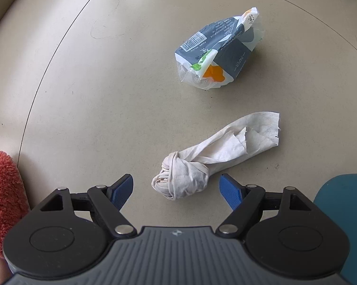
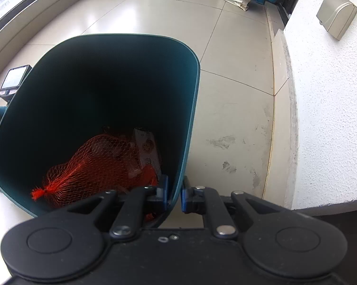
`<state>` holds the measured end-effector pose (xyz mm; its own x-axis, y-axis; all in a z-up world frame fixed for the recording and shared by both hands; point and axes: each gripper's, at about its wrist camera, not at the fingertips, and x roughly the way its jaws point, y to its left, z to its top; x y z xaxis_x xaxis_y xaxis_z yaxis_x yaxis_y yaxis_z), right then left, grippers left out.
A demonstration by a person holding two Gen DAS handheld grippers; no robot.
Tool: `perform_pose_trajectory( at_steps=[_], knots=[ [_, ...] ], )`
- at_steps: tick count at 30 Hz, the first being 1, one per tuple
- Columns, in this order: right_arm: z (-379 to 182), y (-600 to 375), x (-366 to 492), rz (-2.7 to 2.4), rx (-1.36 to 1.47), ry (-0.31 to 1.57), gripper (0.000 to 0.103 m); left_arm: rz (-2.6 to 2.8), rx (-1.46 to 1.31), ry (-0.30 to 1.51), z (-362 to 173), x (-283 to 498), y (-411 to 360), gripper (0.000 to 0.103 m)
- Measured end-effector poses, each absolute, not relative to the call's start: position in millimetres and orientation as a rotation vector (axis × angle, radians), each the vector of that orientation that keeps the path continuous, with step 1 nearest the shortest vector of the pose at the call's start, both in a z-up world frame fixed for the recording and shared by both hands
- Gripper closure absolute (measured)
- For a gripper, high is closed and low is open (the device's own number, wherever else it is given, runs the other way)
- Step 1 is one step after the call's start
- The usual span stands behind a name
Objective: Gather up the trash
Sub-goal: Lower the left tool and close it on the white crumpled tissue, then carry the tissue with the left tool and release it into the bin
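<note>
Floor (image 1: 107,95) below, left gripper (image 1: 177,187) gapes over knotted tissue (image 1: 185,180).

Two pieces of trash on the floor, one bin.
One knotted white tissue (image 1: 202,163), one crumpled plastic wrapper (image 1: 220,54); one teal bin (image 2: 187,118) holding one red mesh bag (image 2: 93,168) and one carton (image 2: 147,149).

"PAPER" on blue-and-white plastic wrapper (image 1: 222,51), other print illegible

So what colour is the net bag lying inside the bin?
Orange-red mesh; the net bag shows best in the right wrist view, inside the dark teal bin.
</note>
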<state>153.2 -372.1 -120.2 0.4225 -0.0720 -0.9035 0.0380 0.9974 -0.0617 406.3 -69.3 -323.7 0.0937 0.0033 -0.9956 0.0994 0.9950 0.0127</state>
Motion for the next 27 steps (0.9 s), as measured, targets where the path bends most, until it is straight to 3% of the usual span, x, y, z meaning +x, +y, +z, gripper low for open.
perform_pose_trajectory(
  at_steps=[3,5,10,18,27],
  knots=[
    [-122,-371,155,-0.071,-0.040,1.141,0.094,-0.058,0.073,1.494,-332,410,-70,0.029],
    [-122,-369,156,-0.073,-0.048,1.142,0.094,-0.035,0.077,1.512,-336,411,-70,0.055],
    [-122,-368,157,-0.081,-0.043,1.142,0.095,-0.018,0.080,1.498,-333,403,-67,0.068],
    [-121,-371,157,-0.090,-0.021,1.138,0.095,-0.025,0.052,1.441,-289,382,-56,0.070],
    [-120,-375,155,-0.106,0.015,1.131,0.096,-0.106,0.039,1.346,-184,355,-50,0.070]
  ],
)
